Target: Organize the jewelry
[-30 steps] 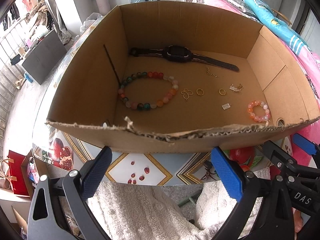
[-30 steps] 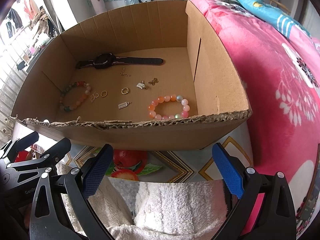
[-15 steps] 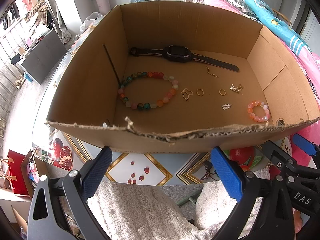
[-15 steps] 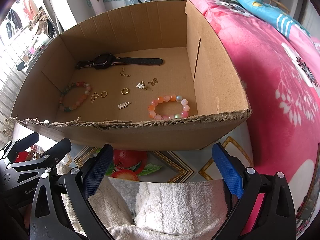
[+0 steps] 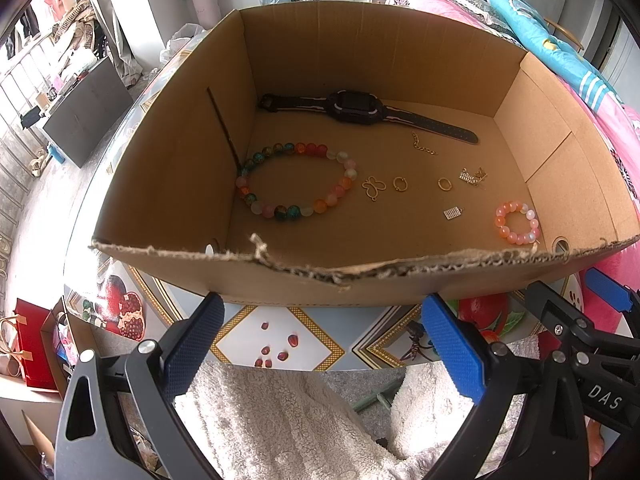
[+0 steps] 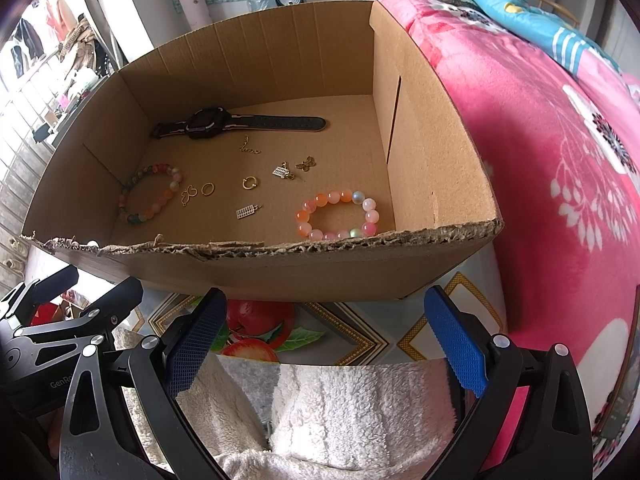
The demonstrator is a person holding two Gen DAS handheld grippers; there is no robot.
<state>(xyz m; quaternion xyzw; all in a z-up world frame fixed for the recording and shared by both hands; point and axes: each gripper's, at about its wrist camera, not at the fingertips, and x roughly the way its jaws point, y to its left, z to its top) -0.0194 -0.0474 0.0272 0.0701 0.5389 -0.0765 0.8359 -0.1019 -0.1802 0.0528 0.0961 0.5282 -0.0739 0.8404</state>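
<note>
- Your left tool [image 5: 320,344] hangs in front of the near wall of the cardboard box [image 5: 360,284], its blue pads spread wide apart and nothing between them.
- Your right tool [image 6: 324,340] sits likewise short of the box's near wall, spread wide and holding nothing; it is just right of the left tool, whose black frame shows at the left edge of the right wrist view.
- The box stands on the table [image 5: 280,332], which carries a fruit-patterned cover; a pink bed cover [image 6: 560,160] lies right of the box.
- All the jewelry lies on the box floor, none of it touched by either tool.
- The black watch [image 5: 356,106] lies stretched out along the far wall.
- The large multicolored bead bracelet [image 5: 296,182] lies at the left, close to the left wall.
- The small pink bead bracelet [image 6: 338,214] lies near the right corner, close to the near wall.
- Between the two bracelets you have a butterfly-outline charm [image 5: 374,188], a thin gold ring [image 5: 400,184] just right of it, and a second gold ring [image 5: 445,184] further right.
- A short gold chain piece [image 5: 424,146] lies just in front of the watch strap.
- A small cluster of gold charms [image 5: 472,176] lies right of the rings, and a small silver rectangular charm [image 5: 452,213] sits nearer, left of the pink bracelet.
</note>
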